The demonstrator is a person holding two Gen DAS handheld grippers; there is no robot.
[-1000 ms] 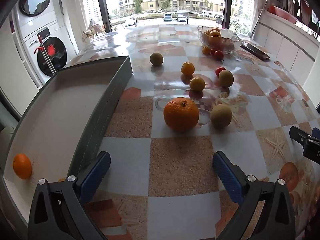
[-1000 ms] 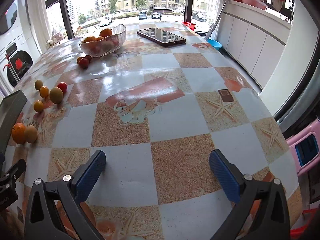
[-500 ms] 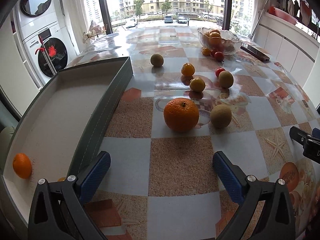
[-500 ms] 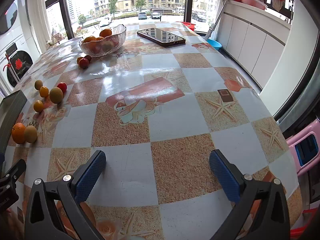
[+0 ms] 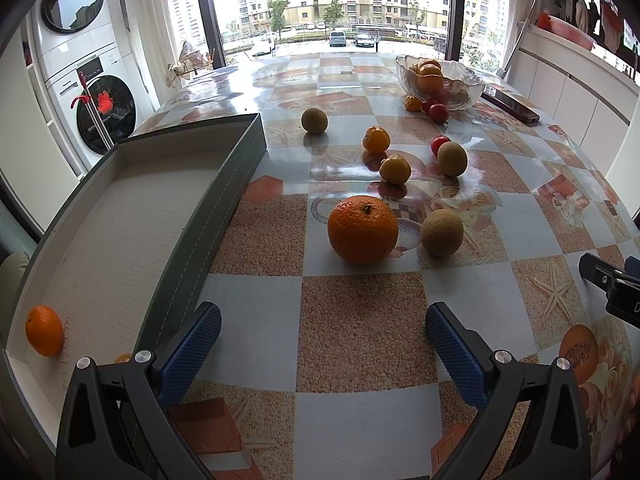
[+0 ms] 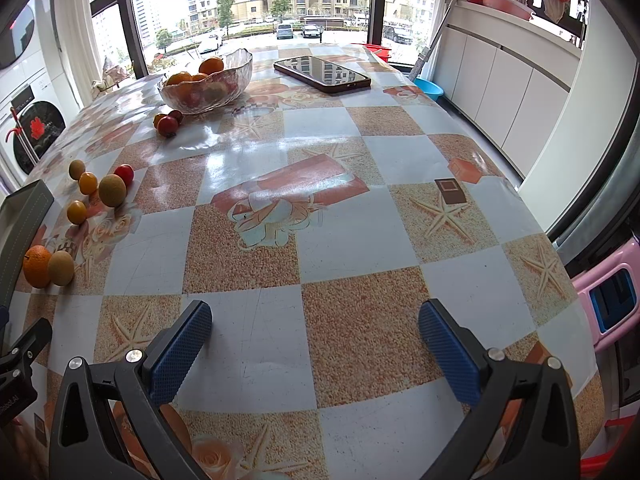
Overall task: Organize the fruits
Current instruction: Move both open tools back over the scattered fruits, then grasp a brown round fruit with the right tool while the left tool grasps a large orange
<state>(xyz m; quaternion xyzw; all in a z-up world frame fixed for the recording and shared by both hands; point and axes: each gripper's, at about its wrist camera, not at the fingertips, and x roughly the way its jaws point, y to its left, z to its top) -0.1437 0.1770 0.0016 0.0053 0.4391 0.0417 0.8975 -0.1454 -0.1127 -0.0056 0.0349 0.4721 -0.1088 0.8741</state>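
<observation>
A large orange (image 5: 362, 229) lies on the checked tablecloth ahead of my open left gripper (image 5: 322, 330), with a brown round fruit (image 5: 441, 232) just right of it. Farther back lie several small yellow, orange, red and brown fruits (image 5: 395, 168). On the left stands a grey tray (image 5: 224, 184) holding a small orange (image 5: 44, 336) near its front corner. My right gripper (image 6: 316, 330) is open over bare tablecloth, and the same fruits (image 6: 112, 190) show at its far left. Nothing sits between either pair of fingers.
A glass bowl (image 5: 460, 80) of oranges stands at the back, with small red and orange fruits (image 5: 436, 112) beside it. A dark phone (image 6: 322, 74) lies near the far edge. The table's right edge (image 6: 560, 240) drops toward a pink stool (image 6: 608, 300). Washing machines stand at left.
</observation>
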